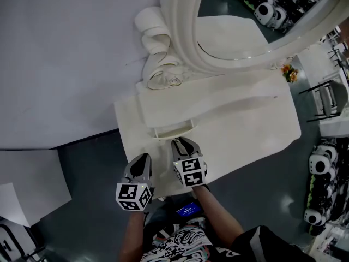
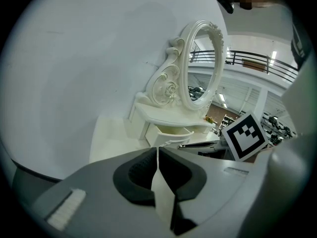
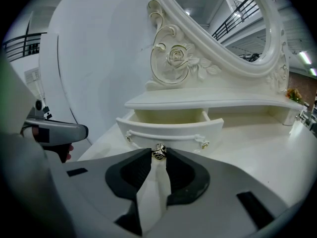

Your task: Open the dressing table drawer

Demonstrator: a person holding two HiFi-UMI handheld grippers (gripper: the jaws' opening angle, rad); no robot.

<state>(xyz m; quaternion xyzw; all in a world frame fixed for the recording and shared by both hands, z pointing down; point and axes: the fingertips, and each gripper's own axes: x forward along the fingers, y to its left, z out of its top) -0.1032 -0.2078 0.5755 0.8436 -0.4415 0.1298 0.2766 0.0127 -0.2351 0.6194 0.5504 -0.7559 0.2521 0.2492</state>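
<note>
A small white dressing table (image 1: 229, 100) with an oval mirror (image 1: 245, 15) stands on a white platform. Its drawer (image 3: 173, 130) is pulled out, and the hollow inside shows. In the right gripper view my right gripper (image 3: 158, 154) is shut on the little metal drawer knob (image 3: 159, 152), one pad on each side. From the head view, the right gripper (image 1: 184, 142) reaches the drawer (image 1: 174, 130) from the front. My left gripper (image 1: 143, 158) hangs to the left of it, off the table. Its jaws (image 2: 158, 150) are shut and hold nothing.
The white platform (image 1: 262, 141) ends just in front of the drawer. A white wall panel (image 1: 65, 53) rises behind and to the left. Panda toys (image 1: 322, 173) and a chair (image 1: 327, 97) stand at the right. White sheets (image 1: 32, 179) lie on the floor at left.
</note>
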